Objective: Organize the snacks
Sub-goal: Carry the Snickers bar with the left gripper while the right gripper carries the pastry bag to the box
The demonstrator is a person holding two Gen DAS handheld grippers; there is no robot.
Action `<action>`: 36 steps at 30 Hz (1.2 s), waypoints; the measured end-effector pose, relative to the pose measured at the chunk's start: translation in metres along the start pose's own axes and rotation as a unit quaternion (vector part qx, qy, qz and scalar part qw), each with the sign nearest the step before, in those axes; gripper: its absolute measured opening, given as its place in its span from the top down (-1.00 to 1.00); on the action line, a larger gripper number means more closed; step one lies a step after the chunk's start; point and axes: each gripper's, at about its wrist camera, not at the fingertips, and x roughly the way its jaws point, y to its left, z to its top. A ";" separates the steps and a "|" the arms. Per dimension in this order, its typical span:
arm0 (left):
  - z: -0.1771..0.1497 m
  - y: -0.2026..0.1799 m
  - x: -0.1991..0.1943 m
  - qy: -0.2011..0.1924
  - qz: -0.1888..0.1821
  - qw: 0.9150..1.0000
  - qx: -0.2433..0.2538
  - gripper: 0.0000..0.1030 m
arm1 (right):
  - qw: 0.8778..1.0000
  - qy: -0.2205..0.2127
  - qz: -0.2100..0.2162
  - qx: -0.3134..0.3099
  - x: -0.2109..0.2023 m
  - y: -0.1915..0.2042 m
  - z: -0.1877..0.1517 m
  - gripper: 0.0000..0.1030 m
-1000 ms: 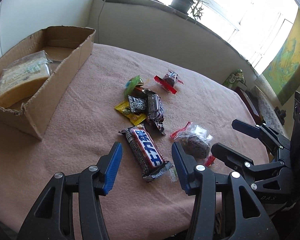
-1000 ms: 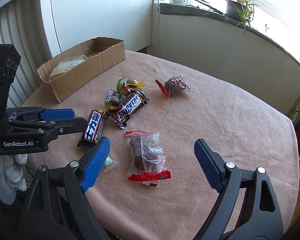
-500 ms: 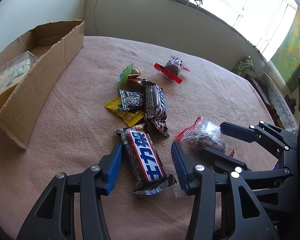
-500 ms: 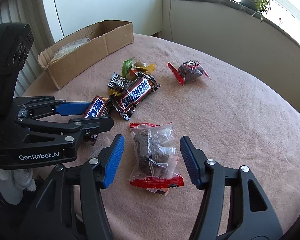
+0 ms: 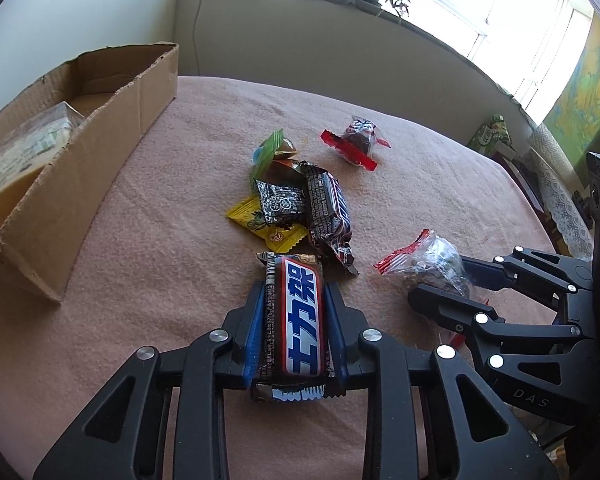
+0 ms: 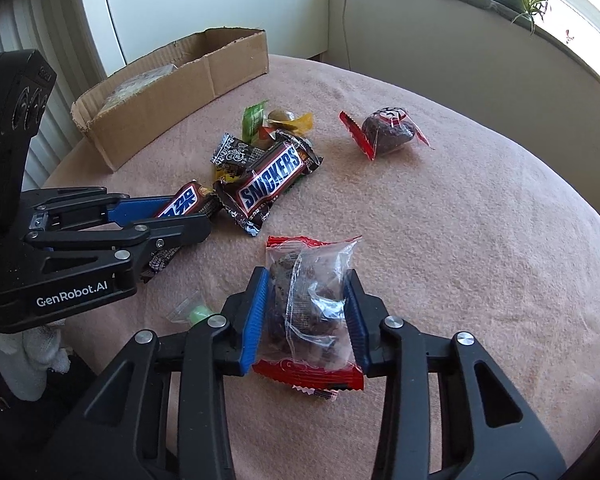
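Left gripper [image 5: 295, 322]: jaws have just been closing and now clamp the long sides of the blue-label chocolate bar [image 5: 302, 312], lower centre of the left wrist view, bar lying along the fingers. Right gripper [image 6: 306, 318]: jaws likewise just closing, now pinching the clear bag of dark cake [image 6: 310, 304], lower centre of the right wrist view; film is bunched between the pads [image 6: 256, 316].

Both items sit on the pink cloth [image 5: 172, 248]. Looks like grasp done, lift next.

Advice: lift straight up before moving sideways, so the bar doesn't drag the Snickers bar [image 6: 269, 184] just past its tip. The bag is soft, so go easy on squeeze.

Cardboard box [image 5: 100, 128] at upper left, open top, one pack already inside; likely drop target. The second red-edged cake bag [image 6: 384, 131] sits apart, upper centre.
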 end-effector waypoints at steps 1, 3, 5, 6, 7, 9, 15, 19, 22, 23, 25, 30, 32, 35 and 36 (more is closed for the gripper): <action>0.000 0.000 -0.001 -0.001 -0.002 1.000 -0.001 0.47 | 1.000 -0.003 0.001 0.003 -0.002 -0.001 0.000 0.26; 0.000 0.002 -0.004 -0.005 -0.006 1.000 -0.003 0.48 | 1.000 -0.008 0.004 0.010 -0.006 -0.003 0.001 0.26; 0.001 0.005 -0.007 -0.008 -0.009 1.000 -0.007 0.48 | 1.000 -0.014 0.005 0.016 -0.012 -0.007 0.001 0.26; 0.001 0.006 -0.009 -0.011 -0.010 1.000 -0.009 0.48 | 1.000 -0.017 0.005 0.019 -0.013 -0.007 0.001 0.27; 0.002 0.007 -0.011 -0.013 -0.011 1.000 -0.011 0.48 | 1.000 -0.020 0.005 0.021 -0.015 -0.008 0.001 0.27; 0.003 0.008 -0.015 -0.018 -0.014 1.000 -0.014 0.47 | 0.999 -0.023 0.008 0.026 -0.018 -0.010 0.002 0.27; 0.007 0.011 -0.026 -0.032 -0.016 0.999 -0.016 0.47 | 0.999 -0.034 0.007 0.031 -0.026 -0.011 0.007 0.27; 0.009 0.014 -0.034 -0.041 -0.016 0.999 -0.018 0.48 | 0.999 -0.040 0.007 0.035 -0.031 -0.012 0.010 0.27; 0.012 0.018 -0.040 -0.050 -0.017 0.998 -0.021 0.48 | 0.998 -0.047 0.010 0.038 -0.034 -0.011 0.017 0.27; 0.014 0.020 -0.042 -0.053 -0.017 0.998 -0.023 0.48 | 0.998 -0.050 0.011 0.038 -0.036 -0.011 0.020 0.27; 0.017 0.024 -0.046 -0.059 -0.016 0.998 -0.028 0.48 | 0.998 -0.055 0.011 0.035 -0.038 -0.009 0.026 0.27; 0.026 0.037 -0.061 -0.078 -0.012 0.996 -0.035 0.47 | 0.997 -0.069 0.016 0.028 -0.043 -0.002 0.044 0.27; 0.030 0.042 -0.066 -0.086 -0.008 0.996 -0.037 0.48 | 0.997 -0.074 0.017 0.024 -0.044 0.002 0.052 0.27; 0.035 0.051 -0.074 -0.097 -0.003 0.994 -0.041 0.48 | 0.996 -0.080 0.018 0.015 -0.045 0.009 0.064 0.27; 0.037 0.054 -0.075 -0.100 -0.002 0.994 -0.043 0.48 | 0.996 -0.082 0.020 0.012 -0.044 0.011 0.069 0.27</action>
